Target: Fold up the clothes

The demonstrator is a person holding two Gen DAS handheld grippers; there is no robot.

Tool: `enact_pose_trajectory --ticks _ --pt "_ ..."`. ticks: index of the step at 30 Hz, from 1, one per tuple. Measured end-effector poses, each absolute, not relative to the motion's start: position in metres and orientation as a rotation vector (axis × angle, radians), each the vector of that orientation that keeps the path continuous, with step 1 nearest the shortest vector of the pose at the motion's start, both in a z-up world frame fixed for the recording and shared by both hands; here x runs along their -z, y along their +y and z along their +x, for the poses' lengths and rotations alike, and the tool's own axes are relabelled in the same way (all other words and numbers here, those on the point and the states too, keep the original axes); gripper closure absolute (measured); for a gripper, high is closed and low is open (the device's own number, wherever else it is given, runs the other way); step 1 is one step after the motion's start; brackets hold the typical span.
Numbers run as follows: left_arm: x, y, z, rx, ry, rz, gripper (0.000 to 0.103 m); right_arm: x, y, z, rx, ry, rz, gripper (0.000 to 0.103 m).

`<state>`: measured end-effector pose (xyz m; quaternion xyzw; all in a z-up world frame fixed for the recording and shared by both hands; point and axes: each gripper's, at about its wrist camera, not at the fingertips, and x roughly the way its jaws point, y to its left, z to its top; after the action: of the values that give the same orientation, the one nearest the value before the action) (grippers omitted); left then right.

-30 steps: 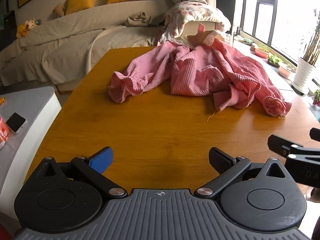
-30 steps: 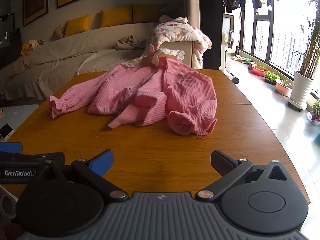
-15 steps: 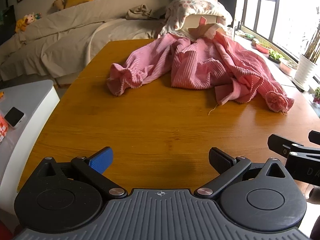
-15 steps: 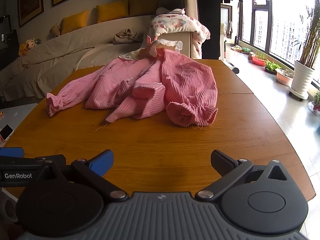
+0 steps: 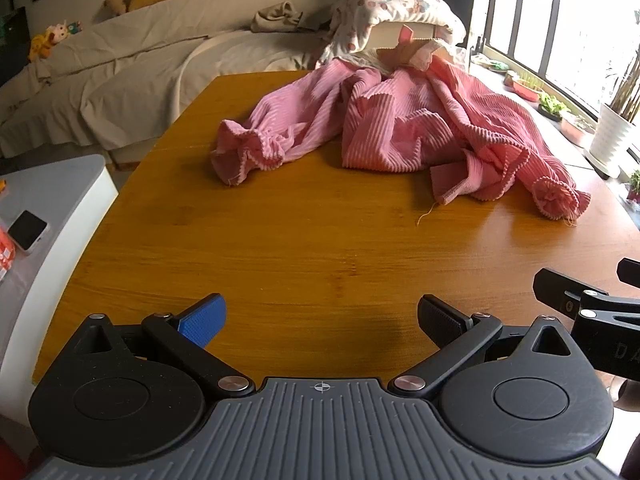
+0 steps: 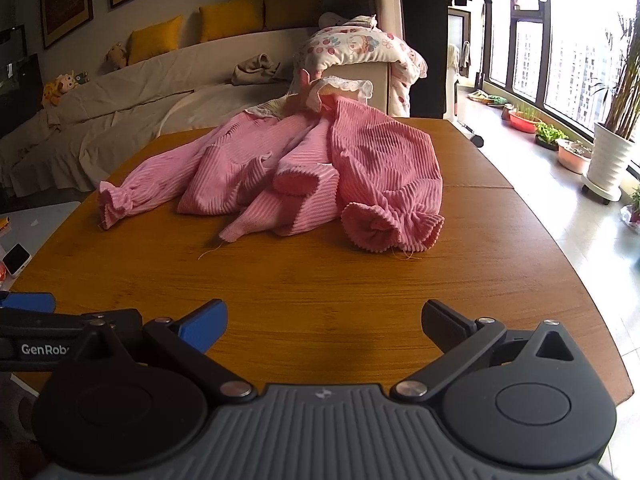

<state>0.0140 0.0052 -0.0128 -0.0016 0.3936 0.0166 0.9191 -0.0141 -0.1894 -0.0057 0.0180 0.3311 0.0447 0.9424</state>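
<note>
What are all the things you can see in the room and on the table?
Garment: one, pink ribbed, crumpled on the far half of the table, both frilly cuffs toward the camera.
Table: one, brown wood, under the garment.
Sofa: one, beige cover, behind the table.
Cushions: three, yellow, along the sofa back.
Soft toys: a few, yellow and tan, on the sofa's left end.
Quilt: one, white with cherry print, piled behind the table.
Side table: one, white, left of the table, with a phone on it.
Plant pot: one, white, by the window.
Left gripper: one, black, jaws open, nothing held.
Right gripper: one, black, jaws open, nothing held.
</note>
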Motion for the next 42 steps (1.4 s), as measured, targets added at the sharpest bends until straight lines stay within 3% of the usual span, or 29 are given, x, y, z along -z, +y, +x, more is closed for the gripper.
enact_pose_trajectory --ticks 31,39,42 --pt "0.016 0.007 0.019 0.007 0.840 -0.021 0.000 0.009 -0.188 -0.012 -0.094 0.696 0.024 0.000" --pt "-0.013 0.018 0.098 0.293 0.863 -0.013 0.000 -0.007 -0.208 0.038 -0.207 0.764 0.062 0.000" --pt "-0.014 0.021 0.148 0.419 0.853 -0.133 0.000 -0.020 -0.224 0.083 -0.243 0.743 0.156 0.000"
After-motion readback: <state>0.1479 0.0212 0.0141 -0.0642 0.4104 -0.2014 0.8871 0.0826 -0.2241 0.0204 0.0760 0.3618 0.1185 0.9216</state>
